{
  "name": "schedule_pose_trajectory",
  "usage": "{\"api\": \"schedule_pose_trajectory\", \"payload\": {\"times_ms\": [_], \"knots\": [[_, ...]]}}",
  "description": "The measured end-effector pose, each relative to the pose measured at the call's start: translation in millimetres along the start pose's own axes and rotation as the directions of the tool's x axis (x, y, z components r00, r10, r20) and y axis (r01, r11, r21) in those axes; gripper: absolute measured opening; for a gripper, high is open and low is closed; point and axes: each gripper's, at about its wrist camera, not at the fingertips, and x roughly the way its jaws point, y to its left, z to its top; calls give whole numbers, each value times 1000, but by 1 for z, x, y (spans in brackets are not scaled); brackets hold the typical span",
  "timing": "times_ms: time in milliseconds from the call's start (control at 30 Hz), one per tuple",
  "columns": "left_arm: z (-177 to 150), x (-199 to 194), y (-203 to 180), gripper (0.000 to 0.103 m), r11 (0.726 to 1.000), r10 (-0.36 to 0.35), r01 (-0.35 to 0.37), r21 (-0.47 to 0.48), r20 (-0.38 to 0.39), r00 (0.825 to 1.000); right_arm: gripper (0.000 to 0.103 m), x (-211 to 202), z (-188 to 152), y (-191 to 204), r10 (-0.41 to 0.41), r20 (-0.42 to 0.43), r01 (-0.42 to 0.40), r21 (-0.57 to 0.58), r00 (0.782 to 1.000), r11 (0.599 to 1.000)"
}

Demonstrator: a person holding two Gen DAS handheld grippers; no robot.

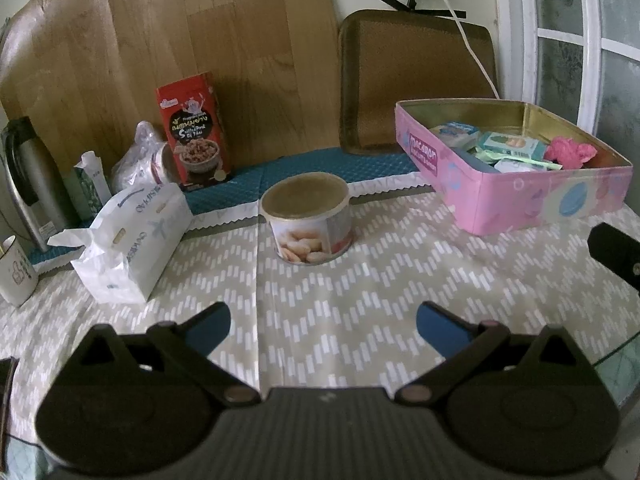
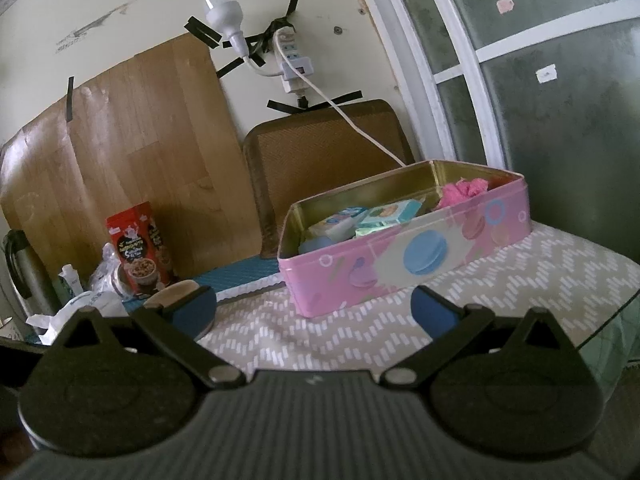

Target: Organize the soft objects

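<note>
A pink macaron tin (image 1: 516, 196) stands open at the back right of the table, and shows in the right wrist view (image 2: 384, 264) too. Inside it lie several small soft packets (image 1: 508, 148) and a crumpled pink soft thing (image 1: 570, 152), also seen in the right wrist view (image 2: 464, 192). My left gripper (image 1: 322, 322) is open and empty, low over the patterned tablecloth (image 1: 360, 300), short of a round tin (image 1: 308, 220). My right gripper (image 2: 314, 308) is open and empty, just in front of the pink tin. Part of it shows at the right edge of the left wrist view (image 1: 616, 252).
A white tissue pack (image 1: 128, 240) lies at the left. Behind it stand a red snack box (image 1: 196, 132), a plastic bag (image 1: 140, 160), a steel kettle (image 1: 28, 184) and a mug (image 1: 14, 272). A brown cushion (image 1: 416, 80) and a wooden board (image 1: 160, 40) lean on the wall.
</note>
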Motion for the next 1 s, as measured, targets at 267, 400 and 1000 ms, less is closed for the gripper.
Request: {"api": "schedule_pose_trajectory", "payload": {"times_ms": [267,400,1000], "knots": [[-1,1,-1,103,1000,-1,1,6,-4,1000,103,0,-1,-1,0,-7,0,5,1000,1000],[-2,-2,-2,103,1000,15,-15,14,14,1000,103,-1,-1,0,-2,-1,2,2,1000,1000],[0,-12,-2,103,999,36,-37,22,78,996,103,-1,-1,1,-3,1,3,2,1000,1000]]}}
